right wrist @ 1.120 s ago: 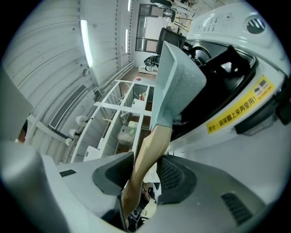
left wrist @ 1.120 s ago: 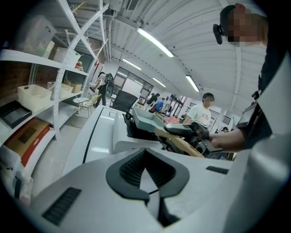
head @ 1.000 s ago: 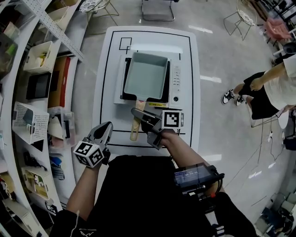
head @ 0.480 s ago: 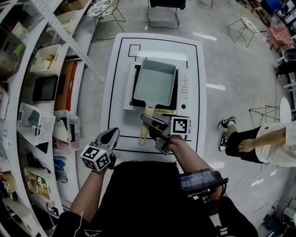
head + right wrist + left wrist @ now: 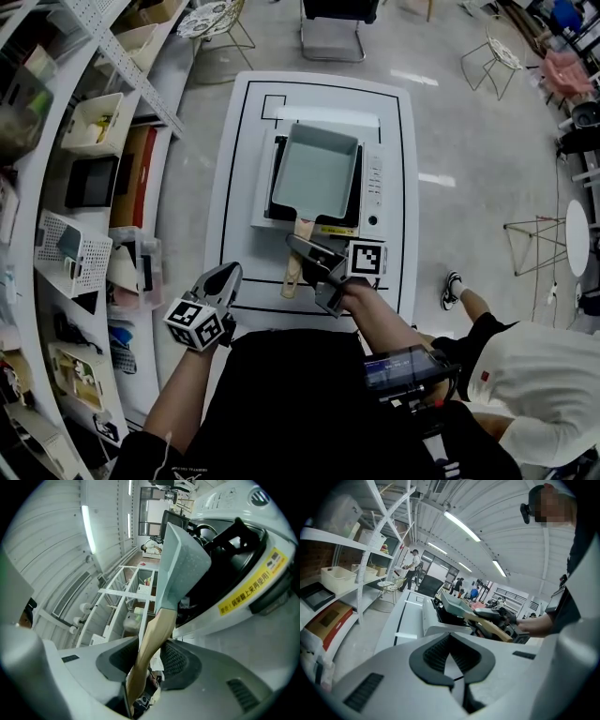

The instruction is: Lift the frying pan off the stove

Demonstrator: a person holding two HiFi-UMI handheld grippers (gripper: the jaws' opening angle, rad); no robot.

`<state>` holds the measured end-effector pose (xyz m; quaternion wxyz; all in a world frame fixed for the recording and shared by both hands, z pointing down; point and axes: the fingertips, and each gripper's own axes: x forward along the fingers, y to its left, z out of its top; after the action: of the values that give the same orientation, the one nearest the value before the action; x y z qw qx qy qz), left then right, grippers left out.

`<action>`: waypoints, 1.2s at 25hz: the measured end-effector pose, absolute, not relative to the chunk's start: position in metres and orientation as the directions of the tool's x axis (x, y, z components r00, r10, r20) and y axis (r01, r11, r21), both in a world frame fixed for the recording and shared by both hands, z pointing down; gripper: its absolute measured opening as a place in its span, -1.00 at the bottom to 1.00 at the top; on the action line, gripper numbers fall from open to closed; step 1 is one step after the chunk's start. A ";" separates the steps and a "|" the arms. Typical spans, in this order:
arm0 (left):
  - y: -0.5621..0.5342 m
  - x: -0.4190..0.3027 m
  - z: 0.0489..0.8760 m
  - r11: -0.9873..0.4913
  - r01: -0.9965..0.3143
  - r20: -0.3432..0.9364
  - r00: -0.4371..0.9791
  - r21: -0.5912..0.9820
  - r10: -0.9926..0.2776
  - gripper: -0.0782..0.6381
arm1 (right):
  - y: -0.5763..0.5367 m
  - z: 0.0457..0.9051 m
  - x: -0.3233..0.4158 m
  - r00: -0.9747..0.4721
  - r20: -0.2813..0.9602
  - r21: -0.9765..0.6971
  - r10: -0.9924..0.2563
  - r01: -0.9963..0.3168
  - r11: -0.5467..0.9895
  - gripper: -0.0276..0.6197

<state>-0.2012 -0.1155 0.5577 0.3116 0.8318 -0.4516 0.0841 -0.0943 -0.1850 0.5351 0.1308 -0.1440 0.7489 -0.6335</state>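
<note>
Right gripper point(image 5: 300, 253) clamped on tan wooden handle point(image 5: 289, 286) of grey-green rectangular frying pan point(image 5: 315, 171) stretching straight ahead over white stove point(image 5: 373, 187); left gripper point(image 5: 221, 278) closed, empty.

A large lab or workshop hall, white storage racks point(image 5: 131, 77) with bins, strip lights point(image 5: 461, 525) overhead, polished grey floor point(image 5: 450, 112).

A white worktop point(image 5: 236, 197) with a black rectangular outline fills the frame's upper middle; a white portable stove point(image 5: 376, 183) sits inside the outline.
</note>
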 end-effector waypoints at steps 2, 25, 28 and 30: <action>-0.115 -0.202 0.557 -0.398 -0.804 0.420 0.577 0.441 -0.701 -0.76 | -0.184 0.540 -0.092 -0.923 0.013 -0.986 -0.384 -0.075 0.147 -0.41; -0.108 -0.194 0.554 -0.462 -0.771 0.388 0.626 0.439 -0.676 -0.76 | -0.173 0.520 -0.078 -0.908 0.008 -0.965 -0.418 -0.117 0.236 -0.42; -0.104 -0.190 0.553 -0.476 -0.762 0.385 0.639 0.440 -0.666 -0.76 | -0.167 0.516 -0.072 -0.898 -0.006 -0.966 -0.439 -0.109 0.235 -0.42; -0.102 -0.188 0.554 -0.486 -0.755 0.385 0.647 0.440 -0.658 -0.76 | -0.164 0.512 -0.070 -0.890 -0.031 -0.966 -0.455 -0.090 0.243 -0.41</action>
<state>-0.1877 -0.1018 0.5538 0.2958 0.8580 -0.4117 0.0824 -0.0697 -0.1642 0.5116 0.1548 -0.1764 0.7731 -0.5893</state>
